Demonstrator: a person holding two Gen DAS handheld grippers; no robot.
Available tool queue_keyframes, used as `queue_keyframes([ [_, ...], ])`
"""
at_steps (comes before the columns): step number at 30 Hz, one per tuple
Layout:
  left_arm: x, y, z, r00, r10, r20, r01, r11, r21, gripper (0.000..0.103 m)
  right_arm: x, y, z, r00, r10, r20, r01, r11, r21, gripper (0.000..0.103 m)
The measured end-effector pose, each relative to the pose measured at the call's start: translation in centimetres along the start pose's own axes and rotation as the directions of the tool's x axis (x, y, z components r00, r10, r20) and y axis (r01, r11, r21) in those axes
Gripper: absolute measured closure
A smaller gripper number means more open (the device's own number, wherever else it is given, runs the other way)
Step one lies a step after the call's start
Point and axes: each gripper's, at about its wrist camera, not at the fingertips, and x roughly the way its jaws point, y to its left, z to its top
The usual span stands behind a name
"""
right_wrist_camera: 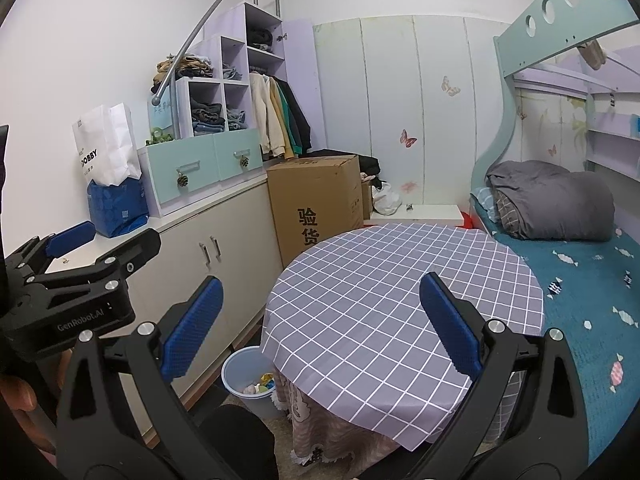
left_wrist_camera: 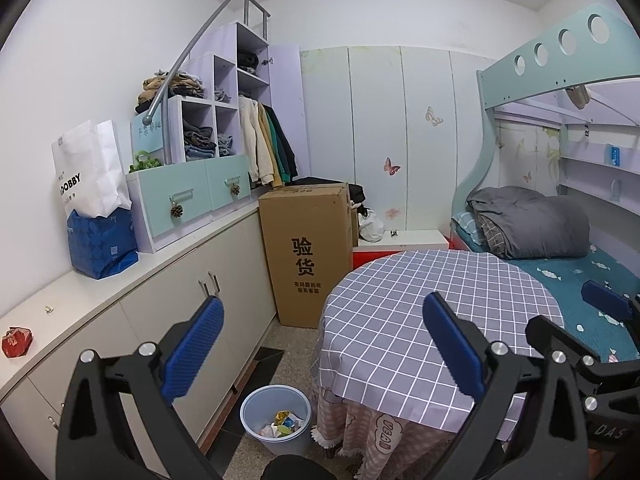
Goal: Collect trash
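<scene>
Both grippers, left and right, spread and empty above the cleared table; bin holds the trash, suggesting collection is finished

We see bumpy blue pads on our matt black jaws, with shiny metal screws. Between the jaws lies a smooth checked cloth. Below them sits a smooth plastic bin. Beyond stands a matt cardboard box.

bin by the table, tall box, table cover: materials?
Bin: likely plastic, pale blue, smooth and slightly translucent wall. Tall box: corrugated cardboard, matte brown, printed black characters. Table cover: looks like thin woven fabric, grey-lilac check, draping over the edge.
</scene>
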Motion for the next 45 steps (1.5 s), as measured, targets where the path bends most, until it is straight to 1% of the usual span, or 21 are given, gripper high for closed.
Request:
queue_keyframes([
  [12, 0.01, -0.08, 0.0, 1.0, 0.001, -0.003, -0.001, 1.0, -0.001, 0.005, 0.23, -0.17, -0.14, 1.0, 0.017, -0.013, -0.017, 1.0, 0.01, 0.007],
  [45, 0.09, -0.03, -0.26, 1.0, 0.005, -0.017, -0.005, 1.0, -0.001, 0.005, 0.35, 0.16, -0.98, 0.999, 0.032, -0.032, -0.032, 0.999, 0.006, 0.006],
])
